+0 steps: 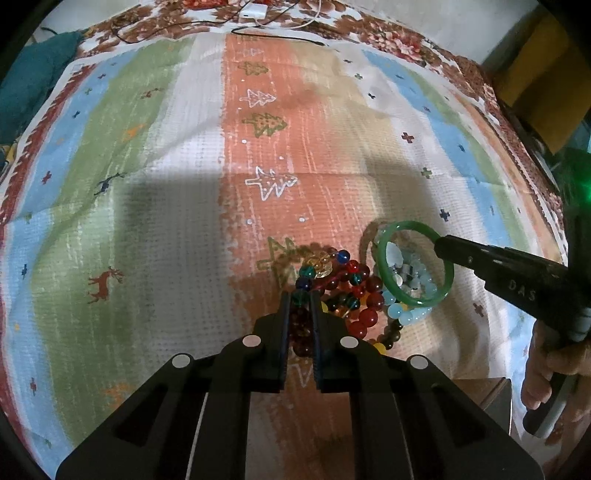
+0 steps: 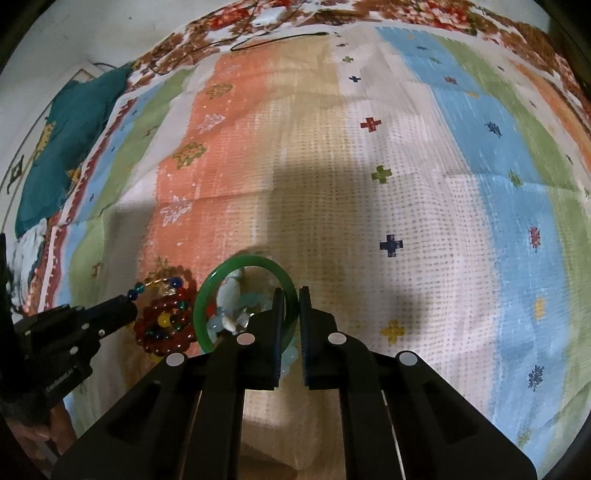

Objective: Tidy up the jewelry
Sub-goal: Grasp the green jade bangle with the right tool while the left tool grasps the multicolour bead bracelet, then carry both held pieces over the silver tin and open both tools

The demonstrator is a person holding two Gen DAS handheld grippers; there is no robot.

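We hold the left gripper clenched on a strand of the beaded bracelets, and the right gripper clenched on the rim of the green bangle; both pieces sit together on the striped cloth, so sorting appears barely begun. The pale blue beads under the bangle remain; the tangled pile may snag; a cable lies well apart.

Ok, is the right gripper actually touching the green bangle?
Touching. In the right wrist view the right gripper is shut on the green bangle, whose rim runs between the fingers.
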